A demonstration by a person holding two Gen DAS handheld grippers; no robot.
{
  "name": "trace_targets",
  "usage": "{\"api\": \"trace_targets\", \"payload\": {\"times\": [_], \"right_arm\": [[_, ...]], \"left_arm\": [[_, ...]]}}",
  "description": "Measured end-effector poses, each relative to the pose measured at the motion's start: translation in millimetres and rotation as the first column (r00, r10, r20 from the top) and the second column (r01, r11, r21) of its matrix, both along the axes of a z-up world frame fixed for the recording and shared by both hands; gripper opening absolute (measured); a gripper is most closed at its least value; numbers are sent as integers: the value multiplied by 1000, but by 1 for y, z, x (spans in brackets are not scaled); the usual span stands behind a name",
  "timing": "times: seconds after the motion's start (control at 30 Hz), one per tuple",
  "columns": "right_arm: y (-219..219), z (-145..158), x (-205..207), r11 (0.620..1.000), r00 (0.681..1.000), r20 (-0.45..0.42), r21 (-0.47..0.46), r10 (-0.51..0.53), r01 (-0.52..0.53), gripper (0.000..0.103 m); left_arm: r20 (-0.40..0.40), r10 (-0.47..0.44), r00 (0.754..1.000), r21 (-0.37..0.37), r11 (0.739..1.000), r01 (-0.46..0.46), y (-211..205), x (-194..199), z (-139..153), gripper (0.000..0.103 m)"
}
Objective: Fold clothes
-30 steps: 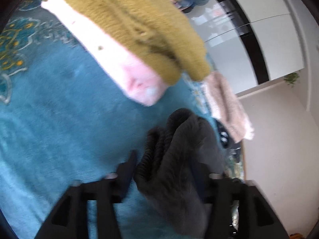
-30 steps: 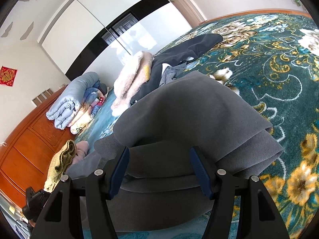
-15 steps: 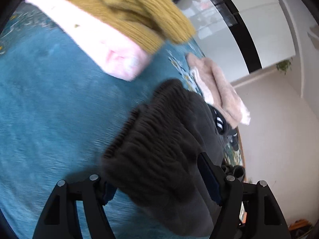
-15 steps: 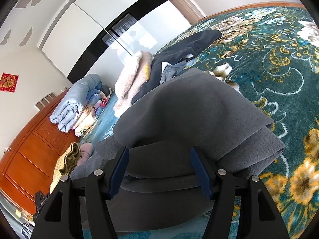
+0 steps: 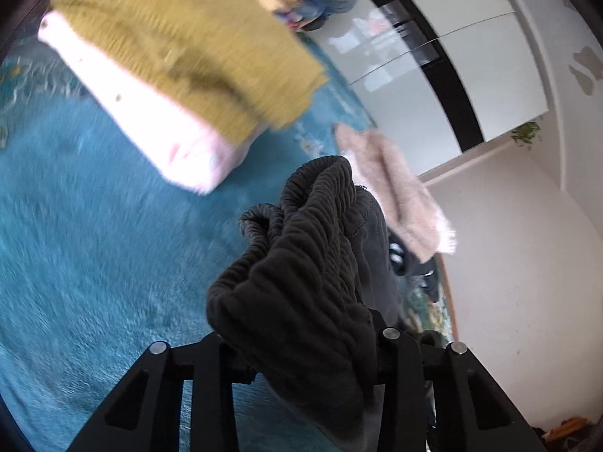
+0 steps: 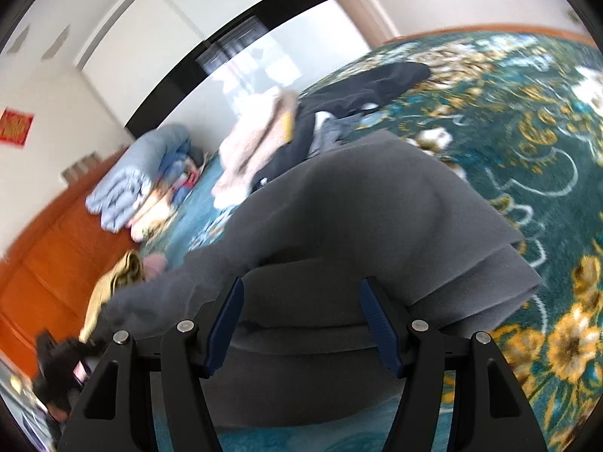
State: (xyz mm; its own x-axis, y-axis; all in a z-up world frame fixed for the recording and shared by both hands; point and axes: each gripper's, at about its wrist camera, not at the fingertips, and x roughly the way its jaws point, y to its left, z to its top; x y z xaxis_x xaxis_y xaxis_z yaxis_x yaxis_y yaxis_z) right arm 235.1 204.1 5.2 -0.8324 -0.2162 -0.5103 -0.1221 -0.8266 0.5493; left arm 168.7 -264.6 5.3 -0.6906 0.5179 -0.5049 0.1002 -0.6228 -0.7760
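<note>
A dark grey garment with a ribbed waistband (image 5: 301, 271) is bunched between the jaws of my left gripper (image 5: 301, 339), which is shut on it and holds it above the blue carpet. In the right wrist view the same grey garment (image 6: 358, 226) lies folded over on the flowered carpet. My right gripper (image 6: 301, 320) stands with its blue-padded jaws apart, one on each side of a fold of the grey cloth. The left fingertips are hidden by the cloth.
A folded olive knit sweater (image 5: 188, 37) lies on a folded pink garment (image 5: 150, 120). A fluffy pale pink garment (image 5: 395, 188) and dark clothes (image 6: 358, 90) lie beyond. A rolled blue quilt (image 6: 139, 180) lies by an orange wooden board (image 6: 49, 263). White wardrobe doors (image 5: 433, 75) stand behind.
My left gripper has lifted and swung with the grey waistband, and the folded pile has shifted in its view. My right gripper's view has tilted; its jaws stay apart over the grey cloth.
</note>
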Motion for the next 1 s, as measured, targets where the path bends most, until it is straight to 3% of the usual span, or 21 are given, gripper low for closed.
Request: {"api": "trace_targets", "payload": {"times": [0.2,0.33,0.43,0.47,0.6,0.7,0.8,1.0], "right_arm": [[-19,4,-5,998,998,-26,-11,58,-59,66],[-25,4,-3,998,997,-54,10,57,-56,66],[-28,5,-1,998,996,-76,27,53,-51,66],[-18,9,7,999,994,-110,37,-4,8,66],[5,1,13,995,992,-73,-14,-103,103,66],[17,-6,15,985,985,-20,-31,-173,172,66],[21,-6,19,980,980,-26,-29,-199,198,66],[26,-9,20,981,981,-16,-48,-191,190,66]], "left_arm": [[-109,93,990,-141,984,-108,-41,19,46,38],[-130,73,989,-299,948,-109,-23,27,68,38],[-174,27,984,-449,887,-103,18,28,94,39],[-192,5,981,-500,860,-103,35,27,105,40],[-226,-82,971,-656,750,-90,121,7,137,42],[-235,-160,959,-704,709,-54,179,-1,142,43],[-230,-262,937,-760,650,-5,232,1,139,47],[-109,-440,891,-826,538,165,315,0,107,54]]}}
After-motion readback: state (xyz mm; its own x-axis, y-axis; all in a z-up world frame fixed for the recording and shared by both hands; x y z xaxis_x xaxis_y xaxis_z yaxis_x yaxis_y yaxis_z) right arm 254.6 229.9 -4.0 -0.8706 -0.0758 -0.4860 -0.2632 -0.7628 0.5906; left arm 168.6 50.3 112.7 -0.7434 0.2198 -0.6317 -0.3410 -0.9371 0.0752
